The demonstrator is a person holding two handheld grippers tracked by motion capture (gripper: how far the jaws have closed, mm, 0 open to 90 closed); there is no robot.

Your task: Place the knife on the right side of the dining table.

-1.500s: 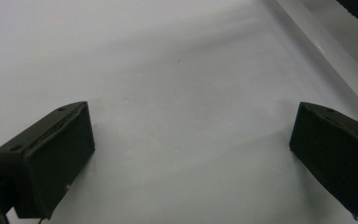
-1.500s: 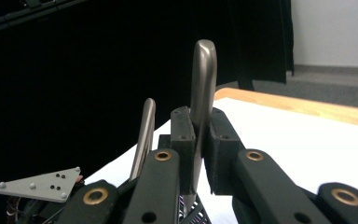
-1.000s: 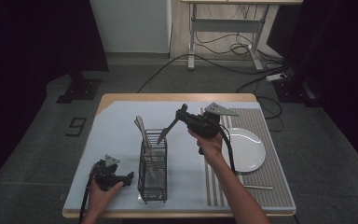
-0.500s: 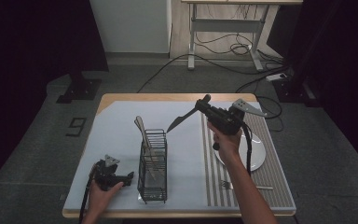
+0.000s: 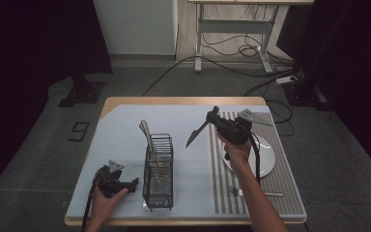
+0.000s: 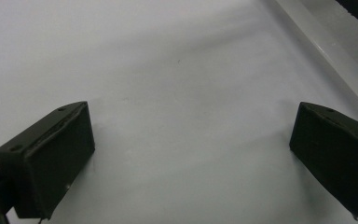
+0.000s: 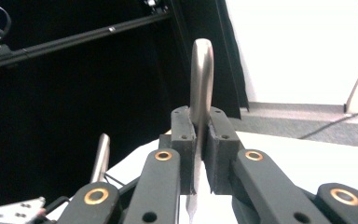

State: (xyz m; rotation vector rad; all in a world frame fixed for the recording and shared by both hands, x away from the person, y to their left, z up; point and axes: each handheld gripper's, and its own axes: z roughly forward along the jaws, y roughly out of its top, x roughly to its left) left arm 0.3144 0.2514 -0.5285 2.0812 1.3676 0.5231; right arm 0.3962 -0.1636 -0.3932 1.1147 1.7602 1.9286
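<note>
A table knife (image 5: 195, 135) hangs in the air over the middle of the table, blade slanting down to the left, with my right gripper (image 5: 212, 117) shut on it. In the right gripper view the knife's rounded handle end (image 7: 201, 74) rises between the closed pads of the right gripper (image 7: 199, 122). A black wire cutlery basket (image 5: 158, 169) stands left of the knife, with utensil handles (image 5: 146, 131) sticking out of it. My left gripper (image 5: 134, 183) rests on the table at the front left, its jaws wide open toward the basket. Nothing lies between the left gripper's (image 6: 191, 158) fingers (image 6: 51, 158).
A striped mat (image 5: 290, 193) covers the table's right side, with a white plate (image 5: 266, 162) on it and a fork (image 5: 251, 192) near the front edge. Cables and a desk frame stand on the floor behind the table.
My right hand has carried the knife to the right, away from the space above the basket and toward the striped mat. The left hand has stayed put.
</note>
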